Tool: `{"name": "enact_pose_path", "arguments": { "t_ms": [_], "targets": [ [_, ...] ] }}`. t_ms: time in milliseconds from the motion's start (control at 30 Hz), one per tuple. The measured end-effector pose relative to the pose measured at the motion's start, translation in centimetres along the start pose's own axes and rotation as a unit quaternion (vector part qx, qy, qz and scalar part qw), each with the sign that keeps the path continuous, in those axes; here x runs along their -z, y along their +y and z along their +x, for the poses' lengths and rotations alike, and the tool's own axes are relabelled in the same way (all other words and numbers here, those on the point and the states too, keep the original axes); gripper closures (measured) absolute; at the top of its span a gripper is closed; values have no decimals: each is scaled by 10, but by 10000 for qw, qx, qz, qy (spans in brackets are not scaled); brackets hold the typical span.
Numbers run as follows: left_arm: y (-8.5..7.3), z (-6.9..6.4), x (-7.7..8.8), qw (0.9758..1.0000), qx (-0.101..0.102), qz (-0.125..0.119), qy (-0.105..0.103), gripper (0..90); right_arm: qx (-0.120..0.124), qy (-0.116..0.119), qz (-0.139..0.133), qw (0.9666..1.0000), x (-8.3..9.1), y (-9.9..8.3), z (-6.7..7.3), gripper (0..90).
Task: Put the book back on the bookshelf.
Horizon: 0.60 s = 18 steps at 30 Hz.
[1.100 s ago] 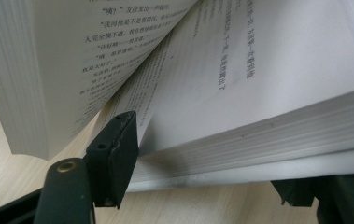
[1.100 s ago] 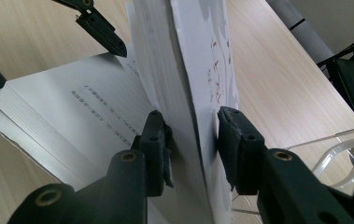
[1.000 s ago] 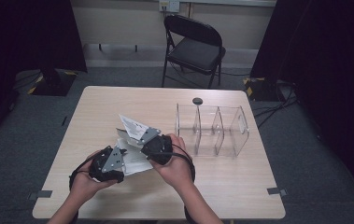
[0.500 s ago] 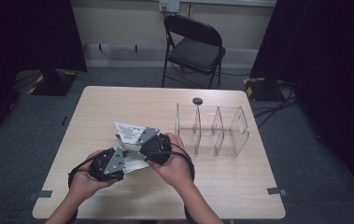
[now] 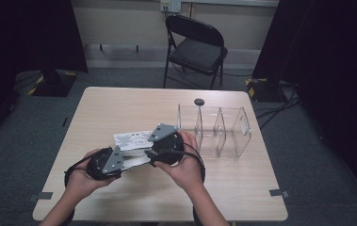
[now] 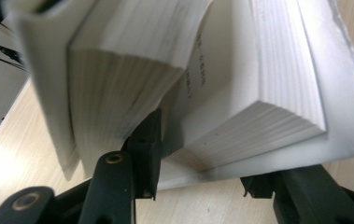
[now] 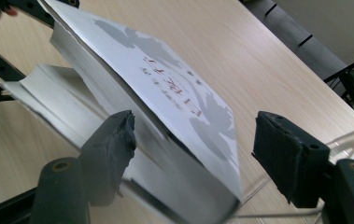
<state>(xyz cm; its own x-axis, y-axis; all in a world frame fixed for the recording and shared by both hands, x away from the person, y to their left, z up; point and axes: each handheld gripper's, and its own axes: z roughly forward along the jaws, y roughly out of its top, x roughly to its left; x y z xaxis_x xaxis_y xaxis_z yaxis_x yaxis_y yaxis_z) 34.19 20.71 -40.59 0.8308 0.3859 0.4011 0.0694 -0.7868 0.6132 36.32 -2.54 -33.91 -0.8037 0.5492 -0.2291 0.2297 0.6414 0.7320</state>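
A white paperback book (image 5: 131, 140) lies partly open on the wooden table (image 5: 119, 108), between my two grippers. My left gripper (image 5: 125, 162) comes in from the left. In the left gripper view one jaw sits in the gap between the fanned pages (image 6: 118, 84) and the other under the lower block of pages. These jaws (image 6: 201, 161) have just been closing and now pinch that block. My right gripper (image 5: 144, 151) reaches in from the right. Its jaws (image 7: 198, 140) have just been opening and stand wide around the tilted front cover (image 7: 165, 79), the far pad clear of it.
A clear plastic organizer with upright dividers (image 5: 214, 127) stands on the table just right of the right hand. A small black round object (image 5: 198, 101) lies behind it. A black folding chair (image 5: 197, 47) stands beyond the far edge.
The raised part of the book has sunk from a steep tent shape to a lower tilt. The right gripper's jaws have spread apart and that hand has shifted slightly.
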Motion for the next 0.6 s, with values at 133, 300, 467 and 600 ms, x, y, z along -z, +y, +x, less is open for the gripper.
{"name": "enact_pose_path", "arguments": {
  "t_ms": [133, 300, 467, 600],
  "targets": [
    [1, 4, 3, 10000, 44, 44, -8, 582, -232, 59, -64, 9997, 13, -12, -8, 250],
    [4, 12, 6, 9999, 55, 110, -31, 599, -444, 78, -96, 9989, 21, -33, -12, 228],
    [5, 19, 11, 9997, 115, 178, -101, 619, -573, 151, 37, 9982, 18, -64, -8, 216],
    [7, 24, 13, 9996, 142, 214, -122, 637, -823, 263, 230, 9960, 6, -100, -6, 216]
  ]
}}
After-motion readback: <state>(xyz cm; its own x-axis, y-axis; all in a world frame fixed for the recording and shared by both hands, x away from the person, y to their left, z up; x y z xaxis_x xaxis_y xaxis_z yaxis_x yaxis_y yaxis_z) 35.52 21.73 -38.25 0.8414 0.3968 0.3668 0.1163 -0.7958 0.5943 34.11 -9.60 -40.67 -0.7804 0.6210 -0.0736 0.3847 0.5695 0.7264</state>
